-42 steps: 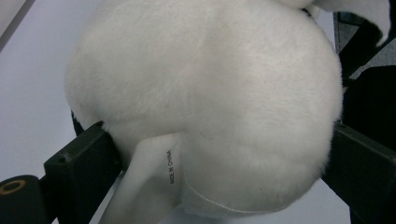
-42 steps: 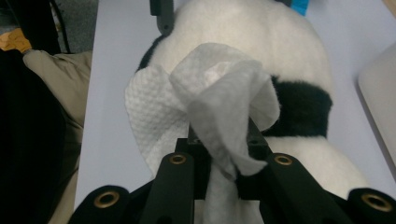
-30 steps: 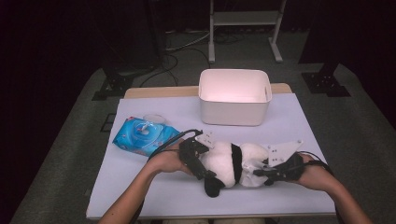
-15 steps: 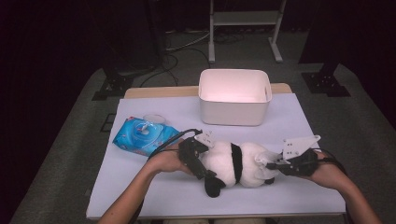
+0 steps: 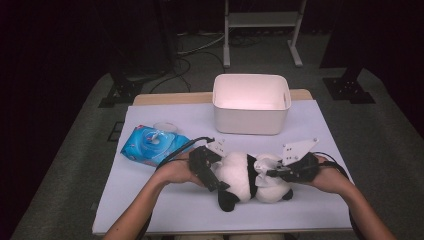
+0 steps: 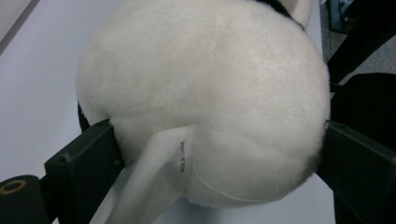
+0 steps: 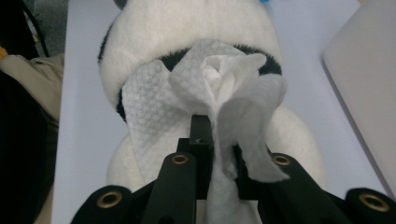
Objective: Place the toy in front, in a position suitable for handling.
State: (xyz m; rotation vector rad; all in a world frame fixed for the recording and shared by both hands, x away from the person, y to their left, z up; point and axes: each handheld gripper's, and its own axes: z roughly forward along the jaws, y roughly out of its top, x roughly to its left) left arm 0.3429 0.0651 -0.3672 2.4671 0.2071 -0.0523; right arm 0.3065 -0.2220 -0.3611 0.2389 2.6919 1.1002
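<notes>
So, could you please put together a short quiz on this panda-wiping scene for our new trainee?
1. True or false: the left tongs clamp the white body of the panda toy.
2. What do the right tongs hold against the toy?
A. a sponge
B. a white wet wipe
C. a brush
3. Name the white container standing behind the toy on the table, and say what lies to the toy's left in the high view.

Key:
1. True; a jaw presses into the plush on each side.
2. B
3. A white bin; a blue pack of wipes.
</notes>
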